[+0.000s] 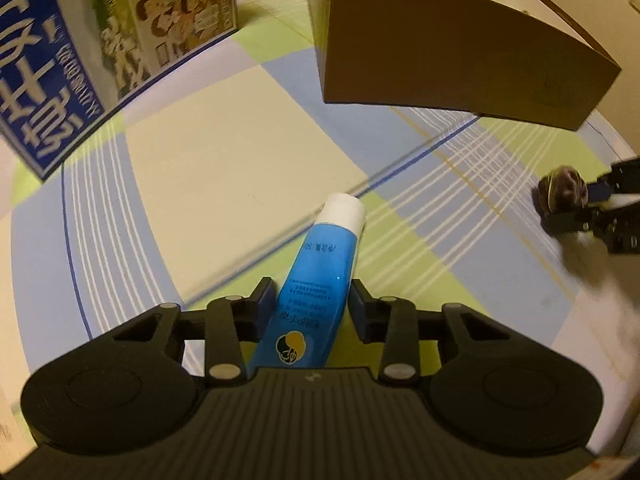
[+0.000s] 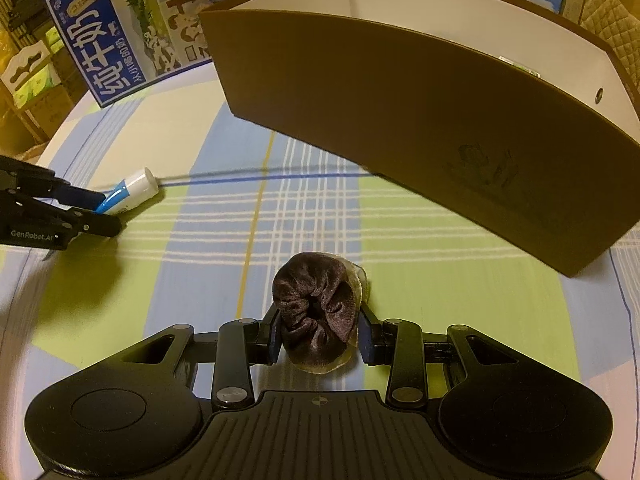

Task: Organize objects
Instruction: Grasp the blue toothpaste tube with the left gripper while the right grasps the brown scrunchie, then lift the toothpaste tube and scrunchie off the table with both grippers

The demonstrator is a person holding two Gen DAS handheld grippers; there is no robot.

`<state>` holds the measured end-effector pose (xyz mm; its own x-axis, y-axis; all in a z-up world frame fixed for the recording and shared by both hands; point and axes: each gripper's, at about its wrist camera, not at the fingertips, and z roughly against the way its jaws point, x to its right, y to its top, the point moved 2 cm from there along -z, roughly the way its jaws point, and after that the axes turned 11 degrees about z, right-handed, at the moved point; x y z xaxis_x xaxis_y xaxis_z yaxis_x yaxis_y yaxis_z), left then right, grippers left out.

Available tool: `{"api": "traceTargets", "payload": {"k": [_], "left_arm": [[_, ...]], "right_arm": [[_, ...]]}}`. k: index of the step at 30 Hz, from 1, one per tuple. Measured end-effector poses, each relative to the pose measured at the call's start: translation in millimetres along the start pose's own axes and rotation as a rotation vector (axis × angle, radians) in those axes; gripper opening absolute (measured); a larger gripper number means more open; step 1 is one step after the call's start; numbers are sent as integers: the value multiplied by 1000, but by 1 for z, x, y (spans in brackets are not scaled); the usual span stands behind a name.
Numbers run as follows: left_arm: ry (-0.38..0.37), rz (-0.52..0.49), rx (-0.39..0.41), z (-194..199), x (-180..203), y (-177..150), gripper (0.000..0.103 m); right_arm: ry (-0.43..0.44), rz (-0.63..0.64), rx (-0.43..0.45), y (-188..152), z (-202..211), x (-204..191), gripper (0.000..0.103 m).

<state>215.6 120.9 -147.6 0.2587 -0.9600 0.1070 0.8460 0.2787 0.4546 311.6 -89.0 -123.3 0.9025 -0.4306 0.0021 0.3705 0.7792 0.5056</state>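
Checked surface (image 2: 400,264) under two loaded tongs.
Left tongs (image 1: 312,300) pinch a blue tube (image 1: 316,280), cap toward 12 o'clock; right tongs (image 2: 320,336) pinch a brown scrunchie (image 2: 316,312); cardboard box (image 2: 400,120) at 1 o'clock.

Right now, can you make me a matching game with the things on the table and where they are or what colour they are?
Things:
1. tube
2. scrunchie
3. storage box
4. milk carton

Descriptions:
A. dark brown and fluffy, between the right gripper's jaws
B. brown outside, white inside, open at the top
C. blue with a white cap, between the left gripper's jaws
D. blue with big white writing, standing at the back left

Pairs: 1-C, 2-A, 3-B, 4-D
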Motion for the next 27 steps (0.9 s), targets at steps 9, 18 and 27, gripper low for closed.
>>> {"api": "traceTargets", "payload": {"k": [9,18,27], "left_arm": [[60,137,-22,14,47,-33,34],[66,153,-52,23,86,-53,36],[84,128,-65,22,97,-53,48]], "right_arm": [[-6,13,-4,-22,15,-9,34],[-14,18,-17,-44,32,-13,34],[-23,14,-4,-54,37,-17,34]]}}
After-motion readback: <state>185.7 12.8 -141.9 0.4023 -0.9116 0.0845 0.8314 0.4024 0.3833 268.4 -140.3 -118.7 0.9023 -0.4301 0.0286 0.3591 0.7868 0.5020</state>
